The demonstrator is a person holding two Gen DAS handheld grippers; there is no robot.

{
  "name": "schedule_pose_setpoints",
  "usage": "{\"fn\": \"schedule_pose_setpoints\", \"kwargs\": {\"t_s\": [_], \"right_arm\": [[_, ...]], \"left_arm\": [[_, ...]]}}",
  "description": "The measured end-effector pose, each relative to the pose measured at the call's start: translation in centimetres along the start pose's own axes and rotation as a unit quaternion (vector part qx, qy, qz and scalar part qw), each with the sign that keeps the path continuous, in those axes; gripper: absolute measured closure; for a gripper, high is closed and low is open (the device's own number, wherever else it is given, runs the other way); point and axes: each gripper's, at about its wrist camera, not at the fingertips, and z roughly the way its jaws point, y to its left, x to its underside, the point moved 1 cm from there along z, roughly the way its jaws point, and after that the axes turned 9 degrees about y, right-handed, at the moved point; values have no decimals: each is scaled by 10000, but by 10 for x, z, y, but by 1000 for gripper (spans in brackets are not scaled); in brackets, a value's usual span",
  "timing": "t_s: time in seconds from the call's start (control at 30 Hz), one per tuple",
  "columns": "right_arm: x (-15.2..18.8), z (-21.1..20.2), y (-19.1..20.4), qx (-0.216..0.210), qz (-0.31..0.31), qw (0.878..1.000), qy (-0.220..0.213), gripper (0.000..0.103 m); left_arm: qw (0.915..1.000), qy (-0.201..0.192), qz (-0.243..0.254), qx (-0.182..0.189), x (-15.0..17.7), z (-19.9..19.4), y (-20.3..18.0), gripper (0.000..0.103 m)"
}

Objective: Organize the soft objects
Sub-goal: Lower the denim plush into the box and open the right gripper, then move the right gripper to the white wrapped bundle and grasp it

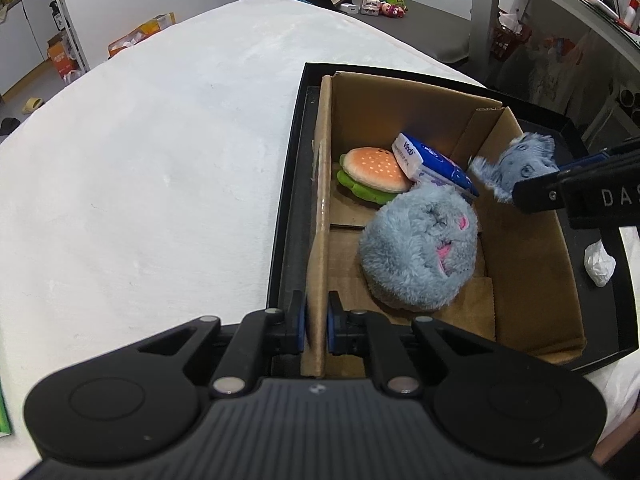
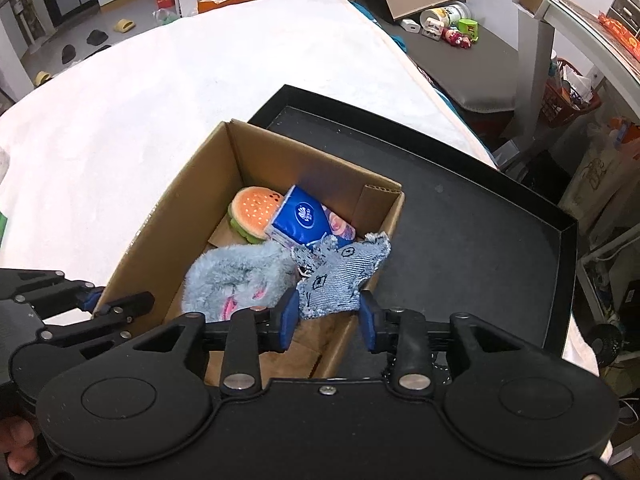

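Right tool point(image 2: 327, 314) grips a denim toy point(image 2: 340, 276) above the box point(image 2: 160, 220); left tool point(image 1: 317, 320) pinches the box's wall. Soft, light and floppy, the toy probably holds best by its middle.

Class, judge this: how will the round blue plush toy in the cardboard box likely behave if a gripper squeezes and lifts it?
The round blue plush toy looks fluffy, so it probably compresses and feels light. Its rounded shape may roll when nudged. Its long fur should give grip, so slipping seems unlikely.

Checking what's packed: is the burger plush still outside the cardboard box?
No, the burger plush lies inside the cardboard box beside the tissue pack.
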Motion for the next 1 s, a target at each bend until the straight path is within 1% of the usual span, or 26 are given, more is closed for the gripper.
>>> {"fn": "schedule_pose_setpoints", "kwargs": {"t_s": [0.07,0.2,0.4,0.73,0.83,0.9,1.0], "right_arm": [[-1,-3,3,10,-43,10000,-44,62],[-3,-5,10,9,-124,9999,-51,57],[-2,-4,9,11,-149,9999,-14,57],[3,-2,6,-102,-188,9997,127,57],[2,-5,4,-134,-149,9998,84,51],[2,-9,1,-134,-135,9998,11,46],[3,-15,-5,-186,-79,9998,-59,45]], "left_arm": [[10000,-2,-17,31,0,0,0,94],[10000,-19,-52,69,1,-1,1,93],[10000,-33,-48,73,2,-1,2,94],[10000,-31,-33,17,1,-2,1,94],[10000,-43,-22,8,2,-2,0,94],[10000,-42,-14,-6,2,-2,0,94],[10000,-34,-9,-22,1,-2,-1,94]]}}
